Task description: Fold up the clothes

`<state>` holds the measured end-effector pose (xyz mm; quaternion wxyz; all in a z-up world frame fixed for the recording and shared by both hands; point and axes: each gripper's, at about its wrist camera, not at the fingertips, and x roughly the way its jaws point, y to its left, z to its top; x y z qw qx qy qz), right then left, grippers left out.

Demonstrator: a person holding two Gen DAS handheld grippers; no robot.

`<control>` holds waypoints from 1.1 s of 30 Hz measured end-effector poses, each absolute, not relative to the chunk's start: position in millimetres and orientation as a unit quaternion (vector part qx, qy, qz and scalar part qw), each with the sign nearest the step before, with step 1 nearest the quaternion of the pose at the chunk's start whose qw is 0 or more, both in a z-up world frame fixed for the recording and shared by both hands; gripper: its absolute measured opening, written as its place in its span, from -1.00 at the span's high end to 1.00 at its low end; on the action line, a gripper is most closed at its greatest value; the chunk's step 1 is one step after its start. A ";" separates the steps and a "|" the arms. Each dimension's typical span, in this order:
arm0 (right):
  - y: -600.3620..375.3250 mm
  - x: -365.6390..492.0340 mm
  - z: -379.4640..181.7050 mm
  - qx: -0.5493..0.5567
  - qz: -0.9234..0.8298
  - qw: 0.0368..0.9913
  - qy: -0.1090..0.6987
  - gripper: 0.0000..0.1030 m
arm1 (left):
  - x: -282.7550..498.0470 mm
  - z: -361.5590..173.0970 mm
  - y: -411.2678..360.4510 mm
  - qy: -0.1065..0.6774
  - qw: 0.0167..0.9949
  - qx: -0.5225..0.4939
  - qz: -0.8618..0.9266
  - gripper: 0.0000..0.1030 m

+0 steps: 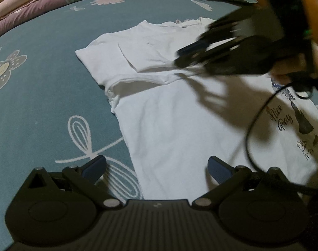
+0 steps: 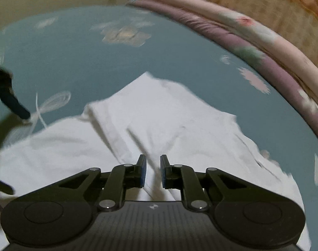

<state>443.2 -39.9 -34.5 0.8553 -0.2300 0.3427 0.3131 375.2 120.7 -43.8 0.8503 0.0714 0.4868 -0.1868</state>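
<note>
Left wrist view: my left gripper (image 1: pixel 157 168) hovers with fingers spread wide, holding nothing, over the white T-shirt (image 1: pixel 179 121) lying flat on the teal bedsheet (image 1: pixel 44 83). One sleeve (image 1: pixel 125 62) is folded inward.

Right wrist view: my right gripper (image 2: pixel 153 171) sits over the shirt, fingers narrowly parted, nothing between them.

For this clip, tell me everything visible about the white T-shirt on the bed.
The white T-shirt looks like thin cotton and lies flat on the teal floral bedsheet. One short sleeve is folded inward over the chest. A print reading "Nice Day" with small cartoon figures shows near the right edge. The right gripper, blurred, is above the folded sleeve with fingers slightly apart; contact is unclear. The left gripper is wide open over the shirt's near edge, holding nothing. A black cable crosses above it.
</note>
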 end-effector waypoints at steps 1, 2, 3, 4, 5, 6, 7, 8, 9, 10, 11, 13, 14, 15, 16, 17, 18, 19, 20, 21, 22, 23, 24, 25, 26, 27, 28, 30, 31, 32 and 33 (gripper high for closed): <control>-51.1 440.8 -28.7 -0.215 0.298 0.864 0.343 0.68 | 376.5 -43.6 121.7 0.486 0.851 0.072 -0.186 -0.99; -65.5 437.5 -22.9 -0.198 0.276 0.875 0.345 0.68 | 378.1 -43.0 122.5 0.485 0.852 0.073 -0.185 -0.99; -81.8 433.5 -17.8 -0.180 0.251 0.886 0.347 0.68 | 379.9 -41.7 122.4 0.484 0.852 0.075 -0.185 -0.99; -99.1 428.7 -13.8 -0.164 0.223 0.895 0.348 0.68 | 381.6 -40.1 121.8 0.482 0.853 0.077 -0.186 -0.99; -118.9 423.2 -10.3 -0.148 0.191 0.905 0.349 0.68 | 383.3 -38.6 121.3 0.480 0.853 0.079 -0.186 -0.99; -138.5 418.6 -7.9 -0.134 0.158 0.913 0.351 0.68 | 385.8 -36.8 119.6 0.478 0.854 0.082 -0.189 -0.99; -157.6 415.5 -7.9 -0.124 0.124 0.919 0.353 0.69 | 388.6 -34.9 117.4 0.475 0.854 0.086 -0.192 -0.99; -176.8 412.4 -7.8 -0.114 0.090 0.924 0.355 0.71 | 391.4 -32.9 114.4 0.473 0.854 0.091 -0.196 -0.99; -196.0 409.3 -7.8 -0.104 0.056 0.927 0.356 0.72 | 394.2 -30.9 111.0 0.470 0.854 0.096 -0.201 -0.99; -214.1 406.7 -8.1 -0.094 0.022 0.929 0.358 0.82 | 397.2 -29.0 106.4 0.467 0.854 0.103 -0.205 -0.99; -229.2 405.3 -9.5 -0.085 -0.007 0.929 0.360 0.86 | 400.3 -27.2 101.1 0.464 0.854 0.110 -0.210 -0.99; -253.9 404.5 -14.4 -0.064 -0.041 0.930 0.360 0.87 | 404.8 -23.5 89.7 0.456 0.854 0.121 -0.220 -0.99; -262.0 405.9 -19.8 -0.054 -0.045 0.929 0.365 0.87 | 406.5 -22.0 83.9 0.453 0.853 0.124 -0.226 -0.99; -267.8 407.9 -27.8 -0.046 -0.047 0.926 0.373 0.87 | 407.8 -21.2 78.6 0.451 0.853 0.125 -0.232 -0.99; -271.0 409.5 -36.9 -0.040 -0.048 0.920 0.387 0.87 | 408.8 -20.8 73.6 0.450 0.852 0.124 -0.237 -0.99; -274.2 411.1 -46.1 -0.034 -0.050 0.914 0.402 0.88 | 409.2 -20.7 68.8 0.450 0.851 0.124 -0.241 -0.99; -276.2 410.4 -53.0 -0.030 -0.050 0.910 0.411 0.88 | 408.8 -21.1 65.0 0.450 0.850 0.124 -0.243 -0.99; -275.5 405.0 -55.4 -0.031 -0.046 0.910 0.412 0.89 | 408.1 -21.7 61.8 0.451 0.849 0.124 -0.244 -0.99; -275.3 400.0 -56.4 -0.031 -0.044 0.909 0.413 0.90 | 407.7 -23.0 59.7 0.454 0.848 0.122 -0.246 -0.99; -275.9 396.9 -53.9 -0.030 -0.043 0.910 0.412 0.90 | 407.4 -24.8 58.2 0.458 0.846 0.119 -0.247 -0.99; -276.0 396.2 -50.0 -0.030 -0.043 0.913 0.404 0.89 | 407.9 -26.4 56.8 0.461 0.844 0.118 -0.248 -0.99; -276.1 395.5 -46.0 -0.031 -0.043 0.917 0.396 0.88 | 408.7 -27.9 55.5 0.464 0.842 0.119 -0.249 -0.99; -276.6 397.3 -42.9 -0.032 -0.042 0.920 0.388 0.88 | 409.5 -29.4 54.2 0.467 0.840 0.120 -0.249 -0.99; -278.1 404.0 -41.5 -0.032 -0.039 0.923 0.382 0.88 | 410.8 -29.9 52.1 0.467 0.839 0.124 -0.249 -0.99; -279.9 410.8 -41.8 -0.031 -0.036 0.924 0.379 0.88 | 412.3 -29.9 49.7 0.467 0.839 0.129 -0.248 -0.99; -281.0 418.7 -44.3 -0.030 -0.035 0.924 0.380 0.88 | 413.6 -29.3 48.1 0.465 0.839 0.131 -0.249 -0.99; -283.2 426.8 -48.8 -0.030 -0.038 0.921 0.386 0.88 | 414.8 -28.3 46.9 0.463 0.840 0.132 -0.249 -0.99; -289.9 436.7 -60.8 -0.030 -0.058 0.914 0.401 0.91 | 416.4 -27.6 47.0 0.462 0.842 0.130 -0.246 -0.99; -293.8 438.9 -63.3 -0.028 -0.071 0.912 0.404 0.92 | 417.0 -27.4 47.4 0.461 0.843 0.129 -0.243 -0.99; -297.5 438.6 -59.0 -0.021 -0.083 0.912 0.400 0.88 | 417.6 -27.8 48.4 0.462 0.844 0.126 -0.240 -0.99; -301.2 438.4 -54.7 -0.015 -0.096 0.913 0.396 0.87 | 418.3 -29.1 50.0 0.465 0.844 0.122 -0.237 -0.99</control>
